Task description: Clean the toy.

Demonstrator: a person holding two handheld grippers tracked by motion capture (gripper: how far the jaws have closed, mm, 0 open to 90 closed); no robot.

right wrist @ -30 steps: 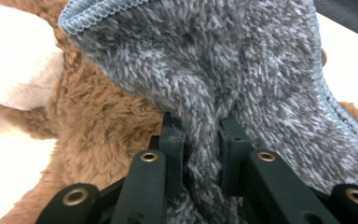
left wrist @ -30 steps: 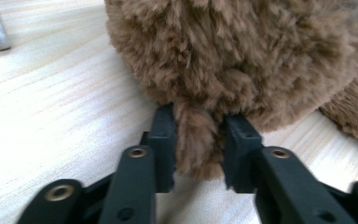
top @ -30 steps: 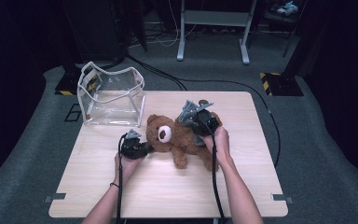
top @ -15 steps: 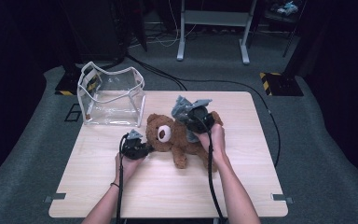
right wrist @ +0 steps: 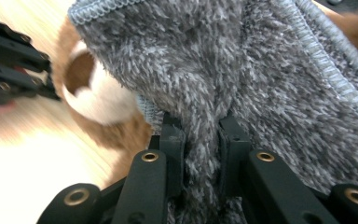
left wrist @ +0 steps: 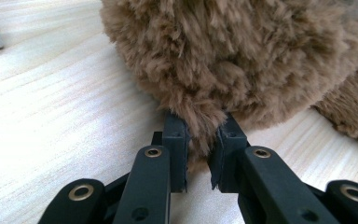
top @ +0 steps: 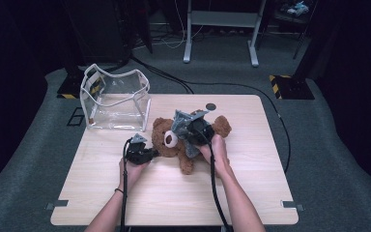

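Observation:
A brown teddy bear (top: pixel 162 134) lies on its back in the middle of the wooden table (top: pixel 174 203). My left gripper (top: pixel 151 152) is at the bear's head; its jaws have just been closing and now pinch a tuft of brown fur (left wrist: pixel 242 56) between the pads (left wrist: pixel 176 140). My right gripper (top: pixel 191 133) is shut on a grey fluffy cloth (top: pixel 182 122), held over the bear's chest and face. In the right gripper view the cloth (right wrist: pixel 242 70) bunches between the jaws, with the bear's white snout (right wrist: pixel 98 102) and the left gripper (right wrist: pixel 9 60) at the left.
A clear plastic bag with white trim (top: pixel 116 99) stands open at the table's back left corner. A small dark disc (top: pixel 211 106) lies near the back edge. Cables run across the grey floor behind the table.
My right hand has carried the grey cloth leftward, from the bear's belly side to over its chest and face. The left hand has stayed at the bear's head.

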